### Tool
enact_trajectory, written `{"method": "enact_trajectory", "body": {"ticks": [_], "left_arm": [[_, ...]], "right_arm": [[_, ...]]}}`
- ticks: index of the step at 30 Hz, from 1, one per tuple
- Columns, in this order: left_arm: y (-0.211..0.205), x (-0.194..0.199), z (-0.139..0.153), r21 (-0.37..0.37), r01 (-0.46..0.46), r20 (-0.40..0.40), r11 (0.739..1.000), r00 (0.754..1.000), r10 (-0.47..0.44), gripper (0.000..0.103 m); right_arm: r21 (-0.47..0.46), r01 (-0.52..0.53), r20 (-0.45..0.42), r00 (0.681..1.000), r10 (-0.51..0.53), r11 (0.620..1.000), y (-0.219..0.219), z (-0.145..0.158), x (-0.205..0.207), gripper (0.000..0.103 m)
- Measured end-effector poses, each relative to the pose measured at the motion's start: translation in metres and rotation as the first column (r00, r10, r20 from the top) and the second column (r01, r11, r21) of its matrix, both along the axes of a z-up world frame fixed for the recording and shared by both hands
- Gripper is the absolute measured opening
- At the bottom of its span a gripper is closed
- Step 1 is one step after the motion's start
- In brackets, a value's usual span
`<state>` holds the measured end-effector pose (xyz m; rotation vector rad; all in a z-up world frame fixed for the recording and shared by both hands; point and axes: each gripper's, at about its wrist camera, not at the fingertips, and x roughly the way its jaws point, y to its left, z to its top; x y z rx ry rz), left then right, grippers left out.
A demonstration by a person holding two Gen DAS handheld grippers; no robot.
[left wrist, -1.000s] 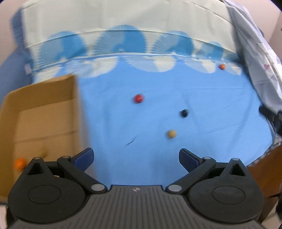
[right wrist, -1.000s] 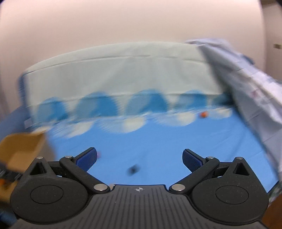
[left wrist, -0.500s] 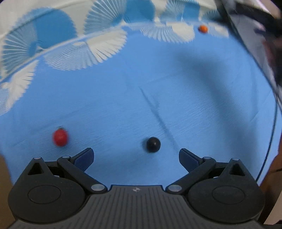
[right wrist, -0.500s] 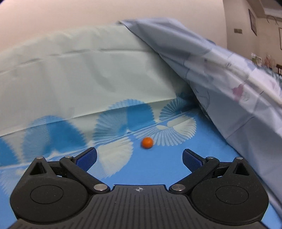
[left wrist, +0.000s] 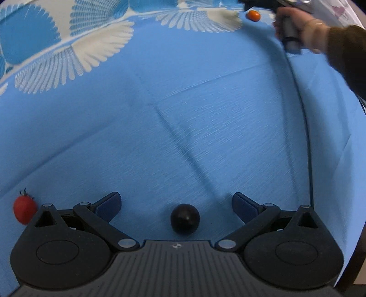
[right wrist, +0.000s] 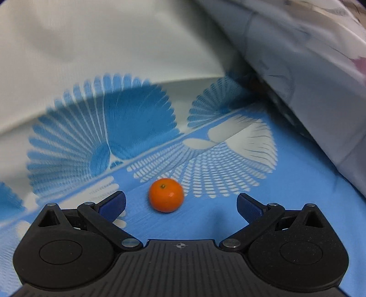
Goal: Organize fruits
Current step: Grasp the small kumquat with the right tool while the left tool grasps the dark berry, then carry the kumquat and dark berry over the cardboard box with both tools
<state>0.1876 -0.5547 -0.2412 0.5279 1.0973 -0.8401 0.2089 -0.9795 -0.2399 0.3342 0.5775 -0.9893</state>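
Fruit lay scattered on a blue bedsheet (left wrist: 205,96). A small round black fruit (left wrist: 184,218) was seen between the widely parted blue-padded fingers of the left gripper (left wrist: 176,203), touched by neither and gripped by nothing. Half a second before, it had sat farther ahead and smaller in that view; the gap had been closed since. A red strawberry-like fruit (left wrist: 24,209) with a green stalk lay just beside the gripper's left linkage.

A glossy mandarin (right wrist: 166,195) was framed between the spread fingers of the right gripper (right wrist: 180,203), nearer the left pad and untouched; it had been a distant orange dot half a second earlier. In the left wrist view the same mandarin (left wrist: 253,15) was seen far off, beside a hand (left wrist: 295,25) in a dark sleeve clasping the other tool's handle.

The sheet was finely woven, creased in long lines, and printed with white and blue fan-shaped motifs toward its pale upper band (right wrist: 114,45). A crumpled grey-blue quilt (right wrist: 297,68) was heaped along the right side.
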Motion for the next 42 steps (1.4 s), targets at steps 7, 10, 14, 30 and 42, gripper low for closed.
{"method": "enact_trajectory", "body": {"ticks": [7, 10, 14, 30, 42], "left_arm": [[0.021, -0.003, 0.019, -0.072, 0.021, 0.072, 0.997, 0.997, -0.016, 0.0], [0.03, 0.004, 0.03, -0.113, -0.003, 0.05, 0.994, 0.999, 0.008, 0.0], [0.045, 0.006, 0.054, -0.148, -0.041, 0.051, 0.988, 0.998, 0.049, 0.0], [0.03, -0.011, 0.016, -0.047, -0.007, 0.012, 0.999, 1.0, 0.007, 0.059], [0.076, -0.016, 0.077, -0.108, -0.147, 0.036, 0.983, 0.988, 0.152, 0.028]], "right_arm": [[-0.059, -0.111, -0.015, 0.994, 0.11, 0.992, -0.002, -0.021, 0.009, 0.038], [-0.059, -0.118, -0.005, 0.993, 0.118, 0.991, 0.007, -0.017, -0.002, 0.038], [-0.026, -0.131, 0.06, 0.989, 0.132, 0.991, 0.032, 0.003, -0.034, 0.038], [0.008, -0.163, 0.05, 0.986, 0.162, 0.987, 0.096, 0.053, -0.181, 0.038], [0.031, -0.281, 0.174, 0.947, 0.272, 0.959, 0.2, 0.084, -0.224, 0.038]]}}
